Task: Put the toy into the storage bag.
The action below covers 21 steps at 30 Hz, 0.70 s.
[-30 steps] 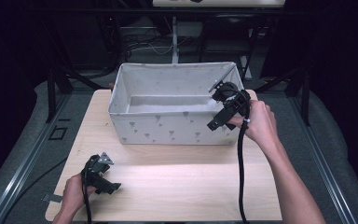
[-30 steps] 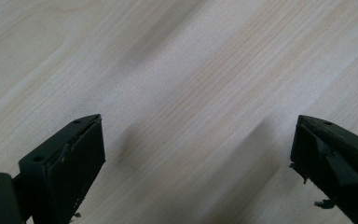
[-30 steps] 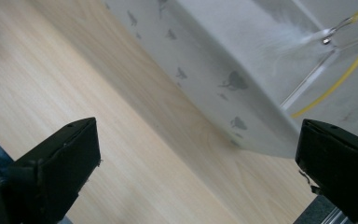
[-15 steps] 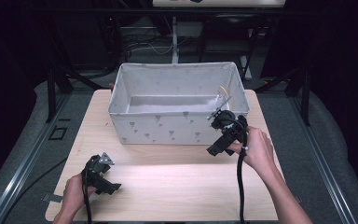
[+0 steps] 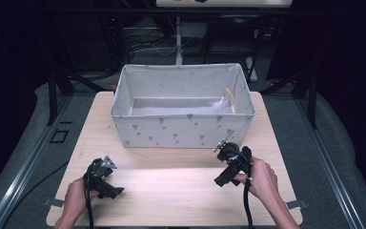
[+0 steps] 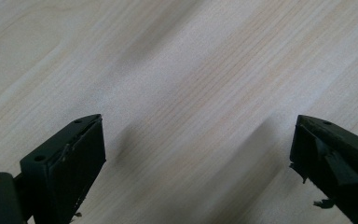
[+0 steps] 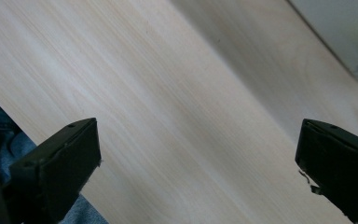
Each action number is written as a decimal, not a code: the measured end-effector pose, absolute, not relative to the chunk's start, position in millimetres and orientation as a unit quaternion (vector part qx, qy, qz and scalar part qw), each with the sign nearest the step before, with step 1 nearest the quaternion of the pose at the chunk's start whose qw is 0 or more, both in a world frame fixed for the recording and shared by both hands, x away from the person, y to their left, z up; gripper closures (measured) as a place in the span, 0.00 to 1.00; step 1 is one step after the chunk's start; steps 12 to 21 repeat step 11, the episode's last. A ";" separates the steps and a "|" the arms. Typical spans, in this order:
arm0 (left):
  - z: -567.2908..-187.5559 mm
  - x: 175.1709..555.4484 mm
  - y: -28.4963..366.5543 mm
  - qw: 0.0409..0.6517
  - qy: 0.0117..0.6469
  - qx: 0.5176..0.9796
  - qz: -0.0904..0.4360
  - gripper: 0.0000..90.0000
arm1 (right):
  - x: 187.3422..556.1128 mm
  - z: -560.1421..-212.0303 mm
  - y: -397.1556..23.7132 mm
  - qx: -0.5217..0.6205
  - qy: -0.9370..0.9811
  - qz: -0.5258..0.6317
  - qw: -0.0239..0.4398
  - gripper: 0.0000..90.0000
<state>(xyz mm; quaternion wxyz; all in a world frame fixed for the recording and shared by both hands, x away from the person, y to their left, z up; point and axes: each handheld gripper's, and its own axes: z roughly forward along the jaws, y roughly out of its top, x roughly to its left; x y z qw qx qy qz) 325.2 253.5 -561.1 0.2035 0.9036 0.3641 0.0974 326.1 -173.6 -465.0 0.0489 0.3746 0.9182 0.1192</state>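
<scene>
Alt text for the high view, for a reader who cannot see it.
A grey fabric bin stands on a wooden table. In front of it a person holds the left gripper and right gripper low over bare wood, both empty.

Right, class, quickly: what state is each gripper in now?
Left gripper: open, holding nothing, over the table.
Right gripper: open, holding nothing, near the fabric bin.

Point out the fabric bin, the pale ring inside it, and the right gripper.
fabric bin [image 5: 181, 131], high view, on its patterned front wall.
pale ring [image 5: 230, 97], high view, on the loop leaning against the bin's right inner wall.
right gripper [image 5: 225, 172], high view, on its black body ahead of the hand.
</scene>
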 end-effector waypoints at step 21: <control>-563.0 325.6 252.3 0.195 0.364 0.906 0.094 0.05 | 320.5 -494.7 -180.3 0.363 0.925 0.099 0.054 0.00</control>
